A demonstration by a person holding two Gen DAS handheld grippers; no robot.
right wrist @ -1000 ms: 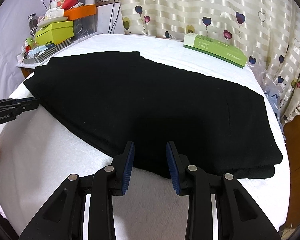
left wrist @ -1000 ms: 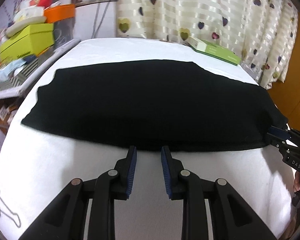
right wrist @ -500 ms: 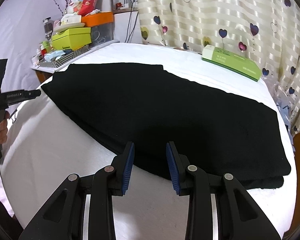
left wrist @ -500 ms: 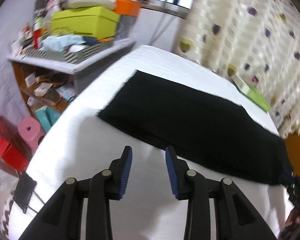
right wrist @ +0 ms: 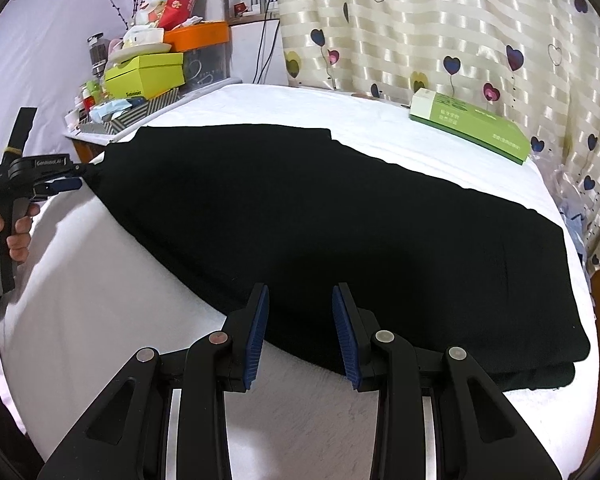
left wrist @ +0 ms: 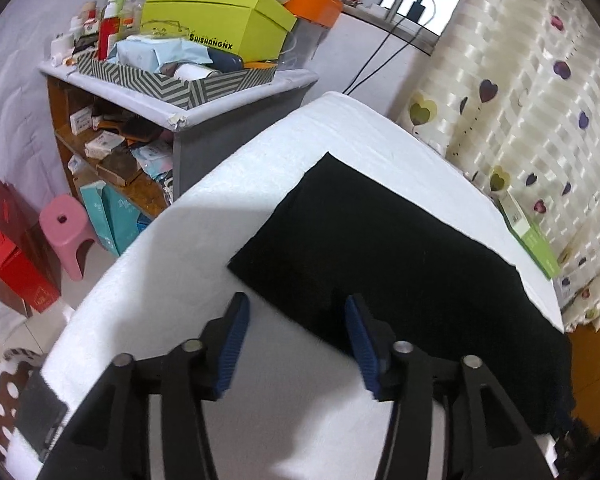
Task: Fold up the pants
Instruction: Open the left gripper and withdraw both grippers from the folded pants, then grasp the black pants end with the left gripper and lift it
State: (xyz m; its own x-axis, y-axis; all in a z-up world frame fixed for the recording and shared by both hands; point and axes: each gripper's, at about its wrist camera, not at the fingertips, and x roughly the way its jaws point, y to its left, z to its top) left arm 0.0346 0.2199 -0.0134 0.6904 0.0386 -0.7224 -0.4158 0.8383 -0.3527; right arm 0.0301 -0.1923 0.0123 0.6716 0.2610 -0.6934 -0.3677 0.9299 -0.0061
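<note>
I'm seeing open white bed (right wrist: 100,300) along the near edge, w/ room for both grippers to pass in front of the pants (right wrist: 340,220). My left gripper (left wrist: 296,340) is hanging spread at the pants' left end, one finger over bare cover. My right gripper (right wrist: 300,328) is sitting spread at the pants' near edge. Green box (right wrist: 470,126) is lying by the far right corner, crowding that side w/ the curtain (right wrist: 460,20) just behind. Cluttered shelf (left wrist: 180,92) is standing close off the left edge; pink stool (left wrist: 66,232) is on the floor below.
</note>
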